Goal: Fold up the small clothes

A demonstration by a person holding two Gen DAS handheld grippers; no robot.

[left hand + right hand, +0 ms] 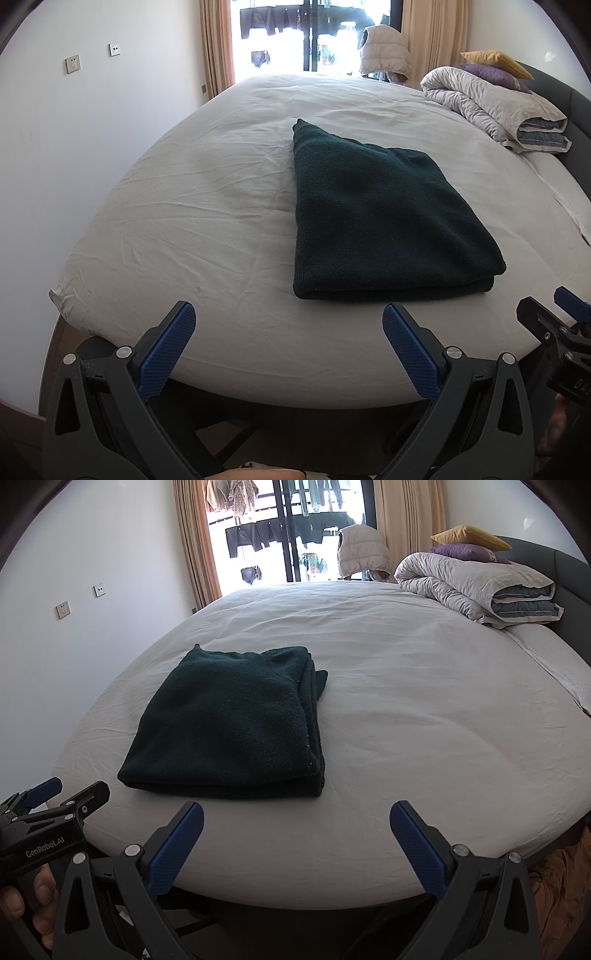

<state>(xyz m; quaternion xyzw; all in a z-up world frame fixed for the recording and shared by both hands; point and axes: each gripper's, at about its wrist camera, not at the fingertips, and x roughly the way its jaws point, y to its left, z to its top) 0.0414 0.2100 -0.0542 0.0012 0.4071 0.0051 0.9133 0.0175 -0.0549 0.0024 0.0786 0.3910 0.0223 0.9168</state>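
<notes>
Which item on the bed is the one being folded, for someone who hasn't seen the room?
Start at the big bed with the pale sheet. Near its front edge lies a dark green knit garment, folded into a flat rectangle. It is the only dark thing there; the grey duvet sits rolled by the headboard.

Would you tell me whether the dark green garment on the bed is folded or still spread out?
Folded: the dark green garment lies as a compact rectangle on the bed sheet, stacked layers showing along its right edge.
</notes>
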